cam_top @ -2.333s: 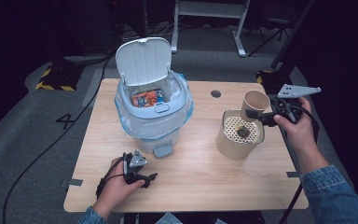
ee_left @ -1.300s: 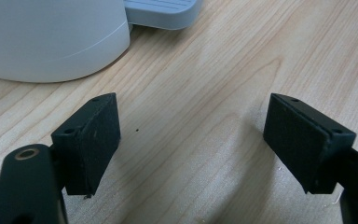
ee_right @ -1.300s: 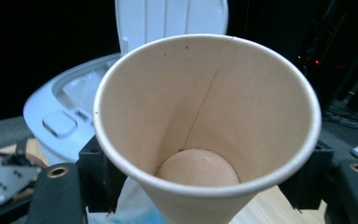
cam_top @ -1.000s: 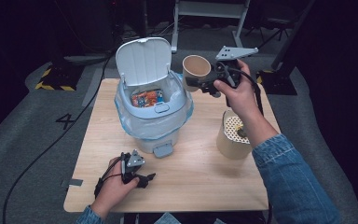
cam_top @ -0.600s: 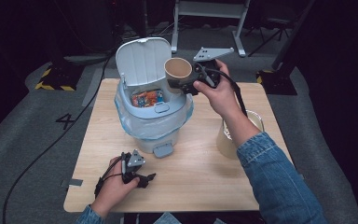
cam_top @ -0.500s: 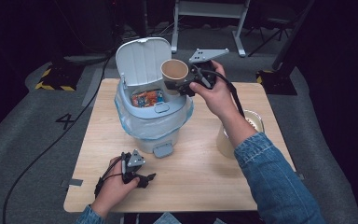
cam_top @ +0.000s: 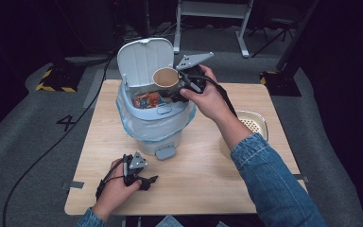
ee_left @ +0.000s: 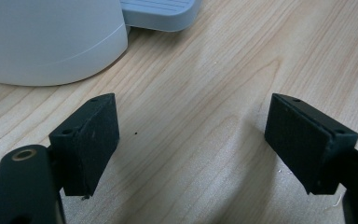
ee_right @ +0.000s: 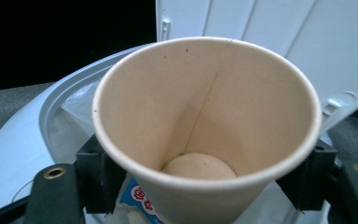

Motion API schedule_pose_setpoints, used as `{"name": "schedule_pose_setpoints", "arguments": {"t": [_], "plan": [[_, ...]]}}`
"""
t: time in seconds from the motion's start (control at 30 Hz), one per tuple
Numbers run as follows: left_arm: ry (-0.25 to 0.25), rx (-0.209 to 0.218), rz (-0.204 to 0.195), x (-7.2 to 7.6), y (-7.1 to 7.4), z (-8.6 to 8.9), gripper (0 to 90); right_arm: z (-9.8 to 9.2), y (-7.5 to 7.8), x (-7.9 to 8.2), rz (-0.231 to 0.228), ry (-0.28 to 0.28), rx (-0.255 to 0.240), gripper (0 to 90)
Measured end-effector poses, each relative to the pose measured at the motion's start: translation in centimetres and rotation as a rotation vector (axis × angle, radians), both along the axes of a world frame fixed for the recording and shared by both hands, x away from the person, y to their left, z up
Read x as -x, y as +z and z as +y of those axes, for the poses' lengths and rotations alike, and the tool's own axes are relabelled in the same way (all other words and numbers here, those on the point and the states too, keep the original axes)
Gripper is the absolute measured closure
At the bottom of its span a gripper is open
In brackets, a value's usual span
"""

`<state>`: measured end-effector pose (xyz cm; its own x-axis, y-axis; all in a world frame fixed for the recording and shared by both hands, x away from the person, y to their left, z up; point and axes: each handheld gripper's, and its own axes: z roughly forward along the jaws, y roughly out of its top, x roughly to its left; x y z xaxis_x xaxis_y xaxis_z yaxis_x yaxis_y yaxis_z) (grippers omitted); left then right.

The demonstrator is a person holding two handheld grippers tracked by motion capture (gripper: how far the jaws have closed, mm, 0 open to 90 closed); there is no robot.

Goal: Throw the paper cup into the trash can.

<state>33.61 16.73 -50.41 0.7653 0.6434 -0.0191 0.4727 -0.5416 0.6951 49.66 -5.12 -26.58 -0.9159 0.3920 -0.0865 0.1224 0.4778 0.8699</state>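
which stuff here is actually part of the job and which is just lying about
In the job:
- paper cup, between the jaws of the right gripper, over the bin
- bin, lid up, bag-lined, a wrapper inside

Lying about:
- colander on the table
- left gripper, open, resting on the table

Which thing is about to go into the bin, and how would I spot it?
Find the pale blue bin with its lid up, at the back of the wooden table. Over its open mouth the right gripper holds a paper cup. It is plain tan and empty, unlike the printed wrapper lying inside the bin.
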Motion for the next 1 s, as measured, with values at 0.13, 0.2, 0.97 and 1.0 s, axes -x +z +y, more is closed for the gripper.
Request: {"name": "schedule_pose_setpoints", "arguments": {"t": [0.13, 0.2, 0.97, 1.0], "plan": [[-0.001, -0.001, -0.001, 0.0, 0.0, 0.0, 18.2, 0.7, -0.4, 0.2, -0.036, -0.006, 0.004, 17.2], [0.0, 0.0, 0.0, 0.0, 0.0, 0.0, 18.2, 0.8, -0.5, 0.3, -0.019, 0.006, 0.0, 15.1], [0.002, 0.0, 0.0, 0.0, 0.0, 0.0, 18.1, -7.1, 3.9, 3.1, -0.057, -0.031, -0.067, 16.2], [0.002, -0.001, 0.0, 0.0, 0.0, 0.0, 18.1, -7.6, 4.1, 3.3, -0.06, -0.032, -0.066, 16.2]]}}
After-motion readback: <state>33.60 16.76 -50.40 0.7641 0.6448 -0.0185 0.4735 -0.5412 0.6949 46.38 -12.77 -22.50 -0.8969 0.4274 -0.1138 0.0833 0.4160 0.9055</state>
